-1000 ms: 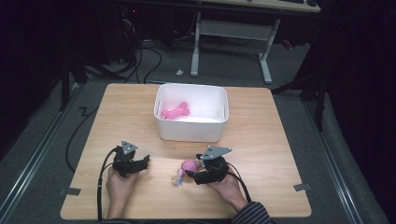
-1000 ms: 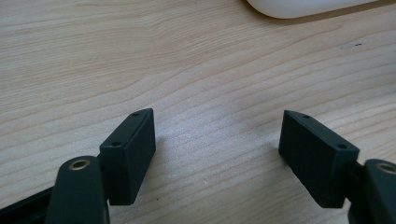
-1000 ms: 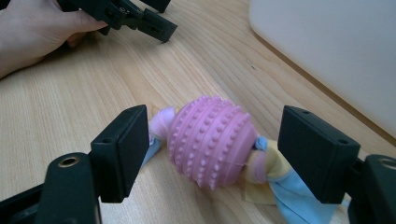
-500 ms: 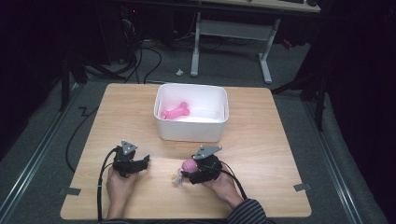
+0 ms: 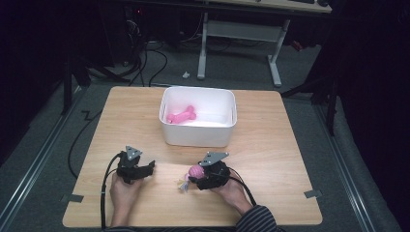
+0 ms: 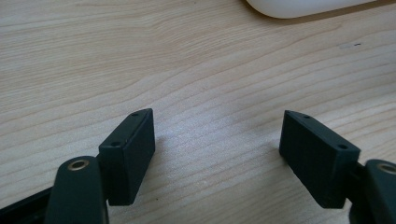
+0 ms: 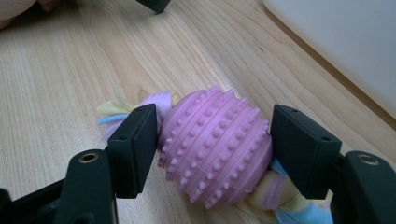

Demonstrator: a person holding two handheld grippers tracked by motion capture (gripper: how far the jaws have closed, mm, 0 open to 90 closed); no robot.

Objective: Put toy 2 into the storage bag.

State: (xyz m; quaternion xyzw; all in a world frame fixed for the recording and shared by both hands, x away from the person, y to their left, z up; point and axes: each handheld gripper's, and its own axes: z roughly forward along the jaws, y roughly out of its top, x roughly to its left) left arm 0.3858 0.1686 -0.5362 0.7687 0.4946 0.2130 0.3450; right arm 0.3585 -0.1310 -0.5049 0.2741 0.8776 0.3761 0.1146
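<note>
A pink studded ball toy (image 7: 215, 145) with pastel fabric tails (image 5: 183, 184) lies on the wooden table (image 5: 270, 159) near its front edge. My right gripper (image 7: 214, 125) is shut on the ball, one black pad against each side. From above, the right gripper (image 5: 194, 176) points left with the ball (image 5: 195, 170) at its tip. My left gripper (image 5: 149, 167) rests on the table to the left, apart from the toy. Its jaws stand wide in the left gripper view (image 6: 217, 125), with only bare wood between them. A pink bone toy (image 5: 181, 115) lies inside the white bin (image 5: 198, 136).
The white bin stands at the table's middle, just beyond both grippers; its wall shows at the upper right of the right gripper view (image 7: 345, 42) and its rounded base at the top of the left gripper view (image 6: 303, 6). A desk frame (image 5: 237, 29) stands beyond the table.
My right gripper, with the pink ball toy between its jaws, has edged a little to the left. The left gripper has stayed where it was.
</note>
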